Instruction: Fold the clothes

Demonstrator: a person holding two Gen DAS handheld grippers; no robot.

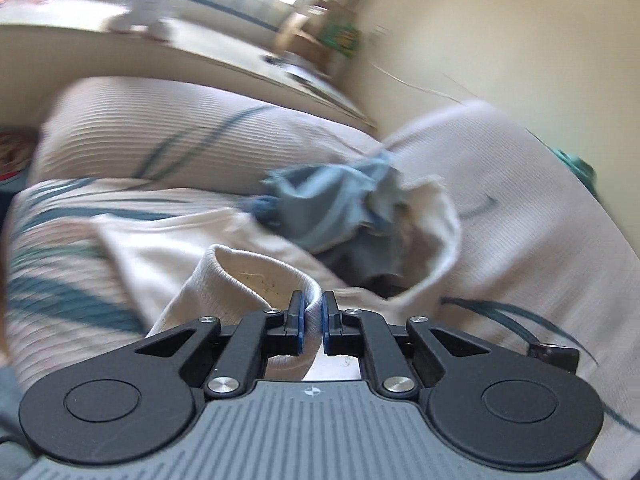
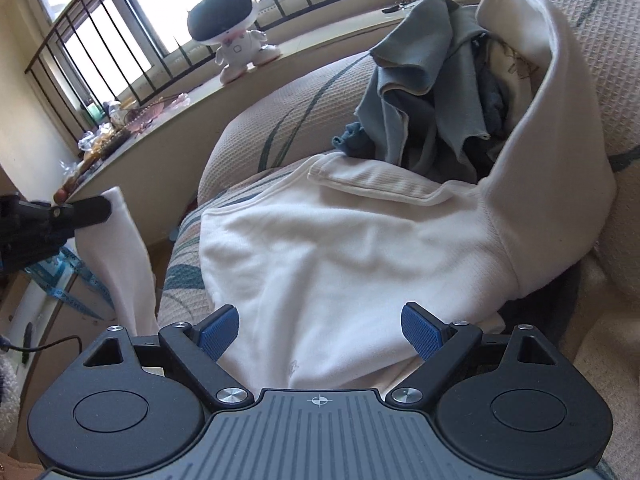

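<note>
A white sweatshirt (image 2: pixel 340 248) lies spread over a patterned sofa (image 2: pixel 280 120). In the left wrist view my left gripper (image 1: pixel 311 320) is shut on its ribbed cuff (image 1: pixel 240 280), the sleeve trailing back to the body (image 1: pixel 160 240). The right wrist view shows that same gripper (image 2: pixel 102 208) at the far left, holding the sleeve (image 2: pixel 124 256) up off the sofa's edge. My right gripper (image 2: pixel 320 334) hovers open over the sweatshirt's near part, with nothing between its blue pads. A grey-blue garment (image 2: pixel 416 92) (image 1: pixel 332 208) is heaped behind, partly wrapped by the sweatshirt's far side.
A windowsill (image 2: pixel 160 120) with barred windows runs behind the sofa, carrying a white toy robot (image 2: pixel 236 32) and small clutter (image 2: pixel 104 140). A sofa cushion (image 1: pixel 160 132) rises at the back. Floor with boxes and a cable lies at the lower left (image 2: pixel 40 312).
</note>
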